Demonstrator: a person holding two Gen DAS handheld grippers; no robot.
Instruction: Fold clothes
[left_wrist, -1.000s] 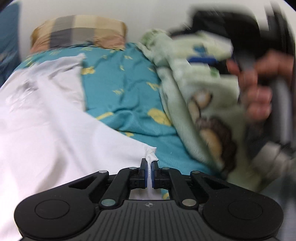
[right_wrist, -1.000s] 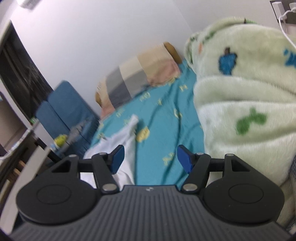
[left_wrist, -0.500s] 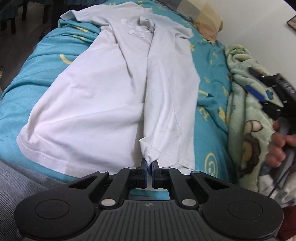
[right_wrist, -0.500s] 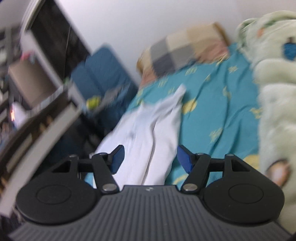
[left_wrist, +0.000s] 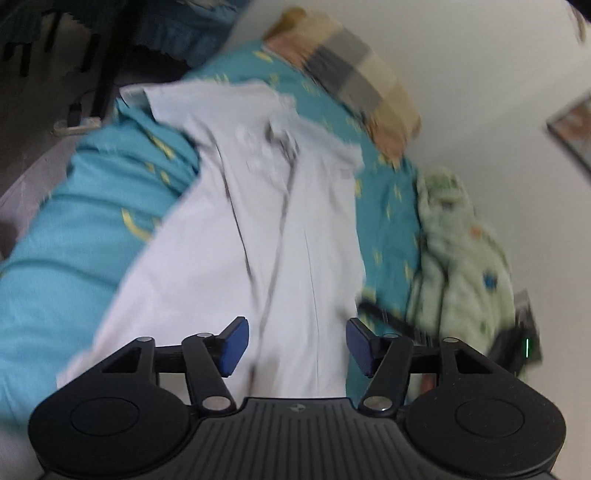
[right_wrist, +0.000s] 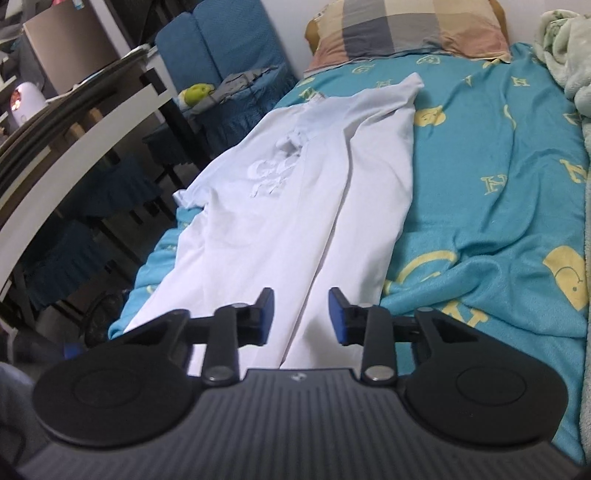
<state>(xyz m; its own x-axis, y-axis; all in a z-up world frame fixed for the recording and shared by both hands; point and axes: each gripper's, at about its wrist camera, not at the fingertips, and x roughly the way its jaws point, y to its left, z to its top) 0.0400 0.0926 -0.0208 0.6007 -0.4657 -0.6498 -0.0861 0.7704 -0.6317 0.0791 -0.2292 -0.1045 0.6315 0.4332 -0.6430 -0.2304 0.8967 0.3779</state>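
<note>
1. A teal bedsheet covers the bed.
2. The white shirt lies mid-frame, one side folded inward.
3. Left gripper and right gripper are both released, holding nothing.
4. Soft, light cloth; probably best pinched at the hem corners.

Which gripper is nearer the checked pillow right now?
Hard to call. Left gripper and right gripper both hover open over the shirt's hem, the pillow far beyond.

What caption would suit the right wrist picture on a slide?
Open right hand-held gripper poised above a white T-shirt, one side folded in, on a teal bedsheet.
</note>
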